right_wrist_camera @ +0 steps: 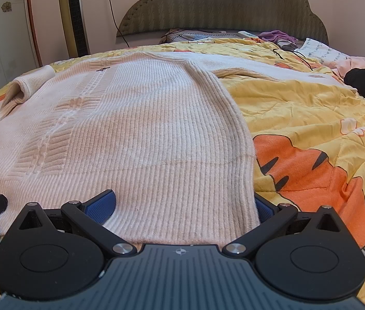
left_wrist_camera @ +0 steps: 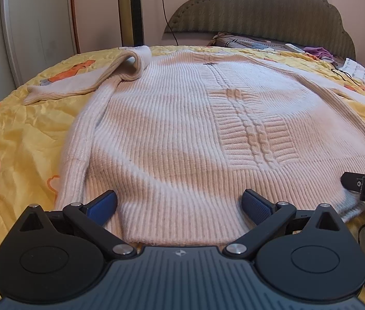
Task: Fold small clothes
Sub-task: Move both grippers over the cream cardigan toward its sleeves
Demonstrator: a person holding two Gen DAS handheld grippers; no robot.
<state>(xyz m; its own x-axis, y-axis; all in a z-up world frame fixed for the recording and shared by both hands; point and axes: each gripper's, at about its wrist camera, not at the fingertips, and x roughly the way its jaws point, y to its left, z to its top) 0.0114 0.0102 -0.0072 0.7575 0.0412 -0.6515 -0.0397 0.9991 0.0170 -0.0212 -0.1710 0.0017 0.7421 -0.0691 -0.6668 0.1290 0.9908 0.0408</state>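
The cream cable-knit sweater (left_wrist_camera: 182, 118) lies flat on the bed's yellow quilt (left_wrist_camera: 22, 134), hem near, collar far (long axis toward the headboard (right_wrist_camera: 221, 5)). Left claw (left_wrist_camera: 179, 204) and right claw (right_wrist_camera: 185, 205), both released, straddle the hem.

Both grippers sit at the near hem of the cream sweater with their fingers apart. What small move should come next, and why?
Probably close both on the hem. The left gripper and right gripper are open, each straddling the bottom edge of the sweater, which lies flat on the yellow quilt. Nothing is held yet, so no fold can start.
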